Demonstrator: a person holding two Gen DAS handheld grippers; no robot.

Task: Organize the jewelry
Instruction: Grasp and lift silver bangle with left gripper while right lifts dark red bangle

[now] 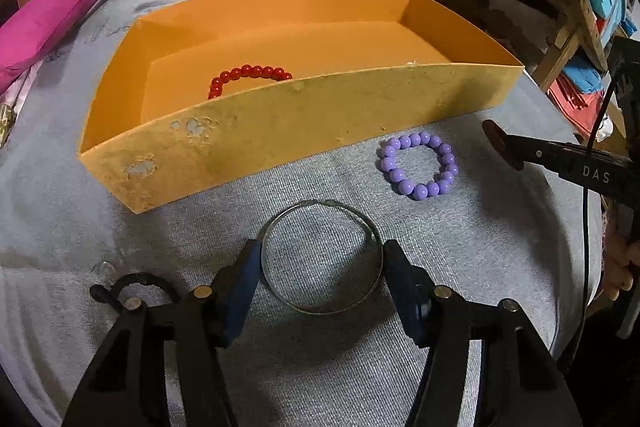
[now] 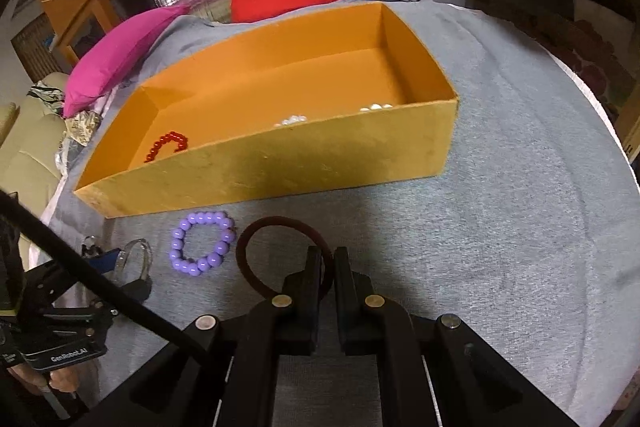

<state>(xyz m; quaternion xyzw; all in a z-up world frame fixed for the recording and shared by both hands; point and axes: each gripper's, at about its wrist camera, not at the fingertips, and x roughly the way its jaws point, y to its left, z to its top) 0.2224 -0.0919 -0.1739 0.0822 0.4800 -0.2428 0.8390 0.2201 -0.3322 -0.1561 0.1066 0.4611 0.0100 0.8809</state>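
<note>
Seen from our left wrist camera, our left gripper [image 1: 322, 267] brackets a thin metal bangle [image 1: 321, 257] lying flat on the grey cloth [image 1: 460, 251] in front of the orange box [image 1: 304, 131], its blue pads [image 1: 240, 291] against the ring's two sides. Our right wrist camera alone shows our right gripper [image 2: 327, 281], jaws nearly together, pinching one side of a dark red velvet bangle [image 2: 256, 231] just before the box. That view also reveals white pearls [image 2: 292, 119] inside the box near its front wall; the left view shows only a speck of them. A red bead bracelet [image 1: 248, 77] rests toward the box's left end. A purple bead bracelet [image 1: 418, 167] lies outside, near the front wall, between the two bangles. The box's long axis runs left to right.
</note>
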